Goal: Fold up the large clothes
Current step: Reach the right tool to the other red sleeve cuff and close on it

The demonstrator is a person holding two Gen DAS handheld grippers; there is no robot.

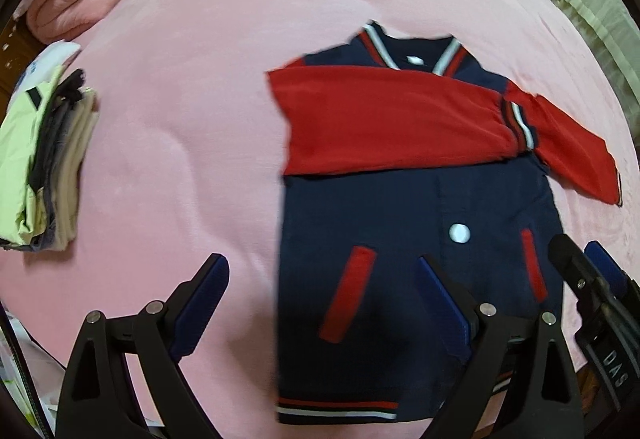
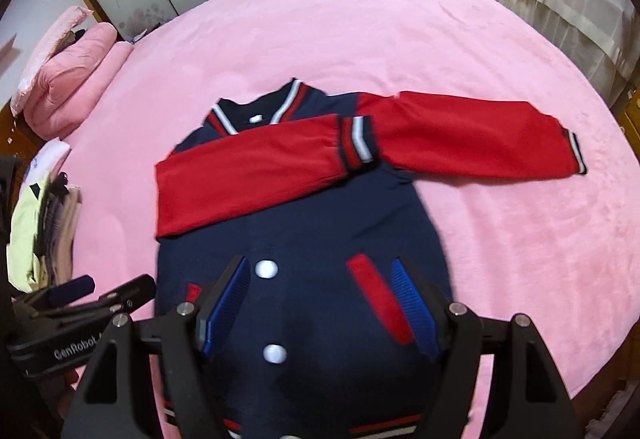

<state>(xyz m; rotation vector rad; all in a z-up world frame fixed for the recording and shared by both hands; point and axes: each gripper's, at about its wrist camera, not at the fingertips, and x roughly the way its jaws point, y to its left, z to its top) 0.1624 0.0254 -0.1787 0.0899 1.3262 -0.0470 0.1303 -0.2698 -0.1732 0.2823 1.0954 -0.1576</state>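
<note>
My jacket [image 2: 304, 239] lies mid-bed [image 2: 400, 19], collar away from me. The unfolded sleeve [image 2: 472, 135] runs toward the bed's right edge, nearer my right gripper [image 2: 320, 303]; both grippers gape empty, left gripper [image 1: 320, 299] too.

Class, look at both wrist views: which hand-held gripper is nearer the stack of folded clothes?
Left. The left hand-held gripper hangs open on the jacket's side facing the stack; the right hand-held gripper is farther away.

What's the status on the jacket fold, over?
Left gripper open, right gripper open, both empty above the jacket. One red sleeve folded across the chest, other sleeve still spread on the pink bed. Nothing in the way.
</note>
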